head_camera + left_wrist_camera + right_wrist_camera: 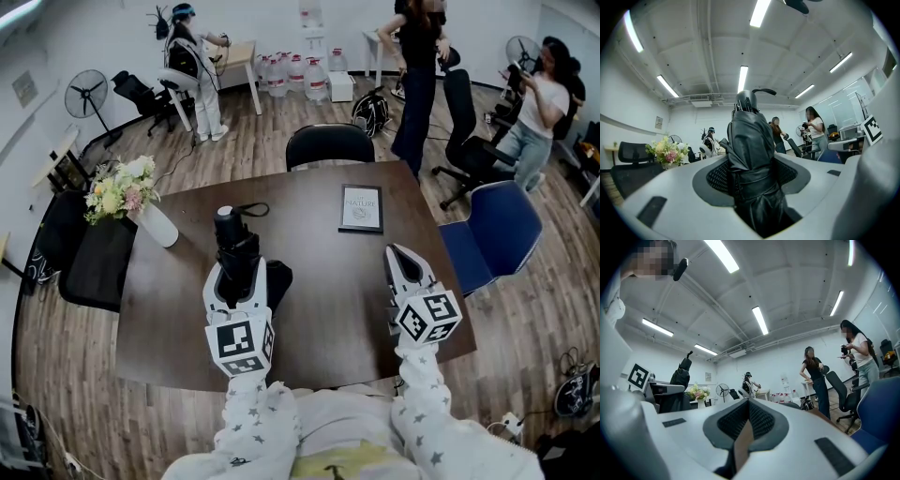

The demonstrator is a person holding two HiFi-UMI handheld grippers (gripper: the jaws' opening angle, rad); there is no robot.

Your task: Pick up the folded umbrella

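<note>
Nearest are the person's star-printed sleeves [251,420], each ending in a gripper above the near half of the dark brown table [319,319]. The left gripper [238,274] has its jaws spread fairly wide and clamped on the folded umbrella [234,242], pads pressing on the black fabric at both sides. The umbrella stands roughly upright in that grip, its strap end on top. Whether its lower end touches the table cannot be told. The right gripper [398,253], well apart to the right, has its jaws closed together on nothing, and only the table shows below them. Farther along the table lies a dark book [361,208], and at the left edge stands a white vase [157,225] of flowers [120,189]. A black chair [328,142] sits at the far side and a blue chair [497,230] at the right. Beyond them, several people stand on the wooden floor [272,131] near water bottles [295,75].
</note>
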